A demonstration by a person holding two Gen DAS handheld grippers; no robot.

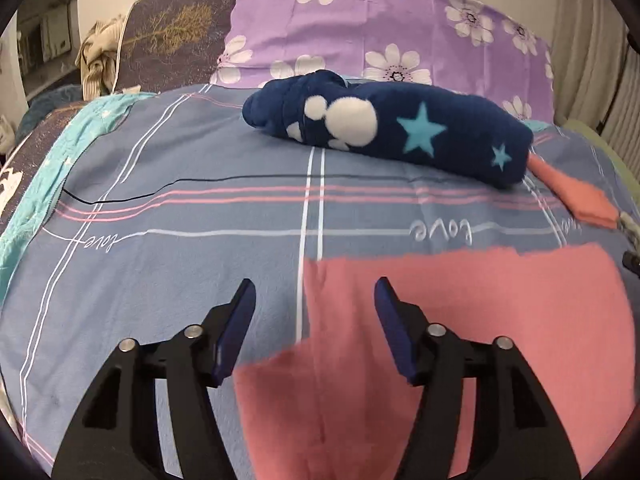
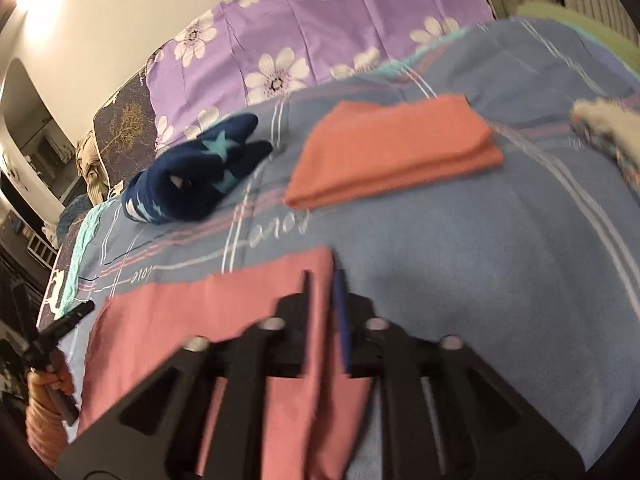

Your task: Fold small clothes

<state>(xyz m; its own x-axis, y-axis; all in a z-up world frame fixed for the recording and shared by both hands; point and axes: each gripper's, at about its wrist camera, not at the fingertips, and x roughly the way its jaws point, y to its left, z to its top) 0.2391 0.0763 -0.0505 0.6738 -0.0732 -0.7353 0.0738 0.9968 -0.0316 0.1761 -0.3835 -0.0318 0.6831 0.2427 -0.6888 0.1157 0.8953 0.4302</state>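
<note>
We take the pink cloth (image 1: 460, 340) as our landmark; it lies spread on the plaid bedsheet (image 1: 160, 208), nearest to us. Our right gripper (image 2: 322, 300) has its narrow jaws closed on the cloth's right edge, fabric running between the pads. Our left gripper (image 1: 316, 304) hovers over the cloth's left corner with jaws well apart and nothing between them.

We judge that we are midway through folding this piece: one side pinched, the other not yet taken. The next move calls for lowering the left jaws onto that corner, closing, then carrying both edges across together so the fold lands square.

Beyond the cloth, a folded orange cloth (image 2: 396, 152) rests on the sheet, with a rolled navy star-patterned garment (image 1: 392, 128) beside it. Farther still stands a purple floral pillow (image 1: 380, 20). We see no containers.
</note>
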